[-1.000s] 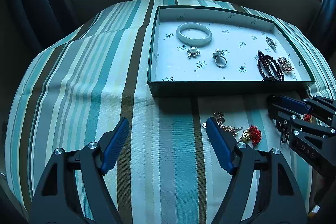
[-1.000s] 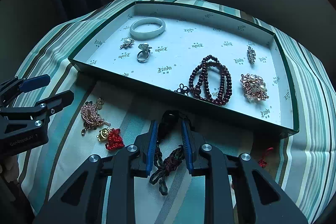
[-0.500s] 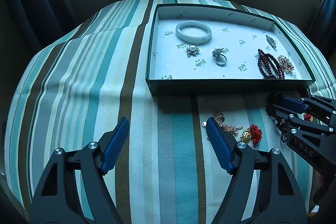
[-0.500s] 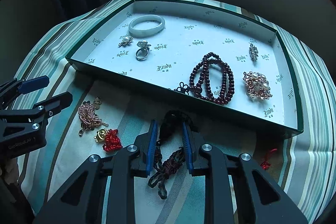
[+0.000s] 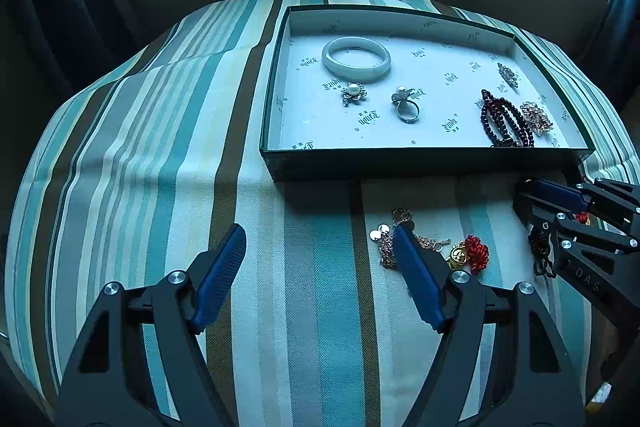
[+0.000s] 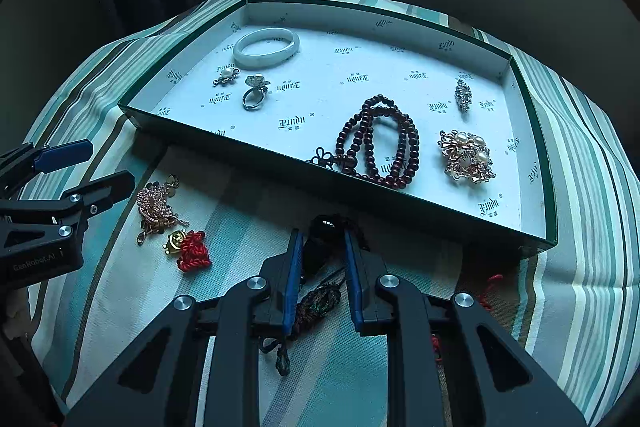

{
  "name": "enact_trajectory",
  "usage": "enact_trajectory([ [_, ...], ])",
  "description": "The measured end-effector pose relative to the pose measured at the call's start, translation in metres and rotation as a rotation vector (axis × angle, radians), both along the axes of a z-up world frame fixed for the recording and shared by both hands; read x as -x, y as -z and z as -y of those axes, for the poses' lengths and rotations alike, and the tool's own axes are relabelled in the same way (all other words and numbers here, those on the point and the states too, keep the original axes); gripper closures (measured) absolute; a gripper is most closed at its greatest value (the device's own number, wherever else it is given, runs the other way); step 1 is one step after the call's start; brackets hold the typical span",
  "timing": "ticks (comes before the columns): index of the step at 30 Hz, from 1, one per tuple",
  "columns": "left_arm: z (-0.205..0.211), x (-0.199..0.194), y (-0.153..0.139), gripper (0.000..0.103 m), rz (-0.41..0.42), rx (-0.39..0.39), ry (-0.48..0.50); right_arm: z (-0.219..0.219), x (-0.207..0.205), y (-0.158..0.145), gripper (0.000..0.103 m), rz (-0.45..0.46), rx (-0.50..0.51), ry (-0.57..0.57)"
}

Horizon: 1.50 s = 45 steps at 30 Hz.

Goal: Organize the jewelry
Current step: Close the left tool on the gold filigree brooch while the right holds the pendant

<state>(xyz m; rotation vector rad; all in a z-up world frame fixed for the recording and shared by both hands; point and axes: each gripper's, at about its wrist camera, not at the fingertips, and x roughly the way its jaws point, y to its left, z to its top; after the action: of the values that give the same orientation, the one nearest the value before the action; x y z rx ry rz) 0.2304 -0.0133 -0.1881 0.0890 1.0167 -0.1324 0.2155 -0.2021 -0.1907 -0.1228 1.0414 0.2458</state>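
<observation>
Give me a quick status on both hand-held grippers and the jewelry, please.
Right hand-held gripper just closing on dark corded pendant. Left hand-held gripper open, empty. Gold chain and red knot charm outside tray. Path clear.

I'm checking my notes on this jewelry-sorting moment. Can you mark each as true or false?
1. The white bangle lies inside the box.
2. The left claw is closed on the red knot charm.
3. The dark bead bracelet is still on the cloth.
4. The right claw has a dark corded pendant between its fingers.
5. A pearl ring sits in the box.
1. True: the white bangle lies in the box.
2. False: the left claw is open and holds nothing; the red knot charm lies on the striped cloth.
3. False: the dark bead bracelet is in the box.
4. True: the right claw straddles the dark corded pendant.
5. True: the pearl ring.
</observation>
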Motion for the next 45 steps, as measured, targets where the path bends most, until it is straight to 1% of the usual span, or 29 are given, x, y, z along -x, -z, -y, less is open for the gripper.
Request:
enact_trajectory([
  [7,0.016,-0.004,0.005,0.028,-0.018,0.008,0.034,0.020,0.009,0.000,0.082,-0.005,0.003,0.023],
  [8,0.018,-0.005,0.006,0.029,-0.023,0.008,0.036,0.021,0.010,0.000,0.082,-0.008,0.001,0.025],
  [9,0.020,-0.005,0.007,0.034,-0.028,0.008,0.041,0.022,0.011,0.001,0.082,-0.008,-0.003,0.026],
  [10,0.021,-0.005,0.008,0.036,-0.034,0.007,0.047,0.022,0.011,0.001,0.082,-0.007,-0.004,0.026],
  [16,0.027,-0.004,0.012,0.037,-0.043,0.008,0.073,0.021,0.010,0.000,0.082,-0.009,-0.014,0.020],
  [21,0.029,-0.003,0.013,0.037,-0.056,0.033,0.099,0.021,0.010,0.001,0.082,-0.011,-0.018,0.018],
  [24,0.030,-0.004,0.017,0.036,-0.068,0.027,0.106,0.021,0.011,0.001,0.082,-0.012,-0.020,0.019],
  [26,0.028,-0.003,0.017,0.039,-0.065,0.031,0.109,0.021,0.011,0.001,0.082,-0.012,-0.020,0.019],
  [28,0.026,-0.002,0.016,0.049,-0.063,0.031,0.119,0.021,0.011,0.001,0.082,-0.012,-0.020,0.019],
  [29,0.025,-0.003,0.015,0.051,-0.063,0.031,0.121,0.021,0.011,0.001,0.082,-0.012,-0.020,0.019],
  [31,0.021,-0.004,0.014,0.059,-0.065,0.040,0.112,0.021,0.011,0.001,0.082,-0.012,-0.020,0.019],
  [34,0.019,-0.005,0.013,0.060,-0.075,0.040,0.099,0.021,0.011,0.001,0.082,-0.012,-0.019,0.019],
  [39,0.027,-0.001,0.013,0.060,-0.082,0.038,0.128,0.021,0.011,0.001,0.082,-0.012,-0.020,0.019],
  [41,0.028,0.000,0.014,0.066,-0.070,0.017,0.132,0.021,0.011,0.001,0.082,-0.012,-0.021,0.019],
  [45,0.023,-0.002,0.013,0.085,-0.073,0.034,0.139,0.022,0.010,0.001,0.082,-0.012,-0.020,0.019],
])
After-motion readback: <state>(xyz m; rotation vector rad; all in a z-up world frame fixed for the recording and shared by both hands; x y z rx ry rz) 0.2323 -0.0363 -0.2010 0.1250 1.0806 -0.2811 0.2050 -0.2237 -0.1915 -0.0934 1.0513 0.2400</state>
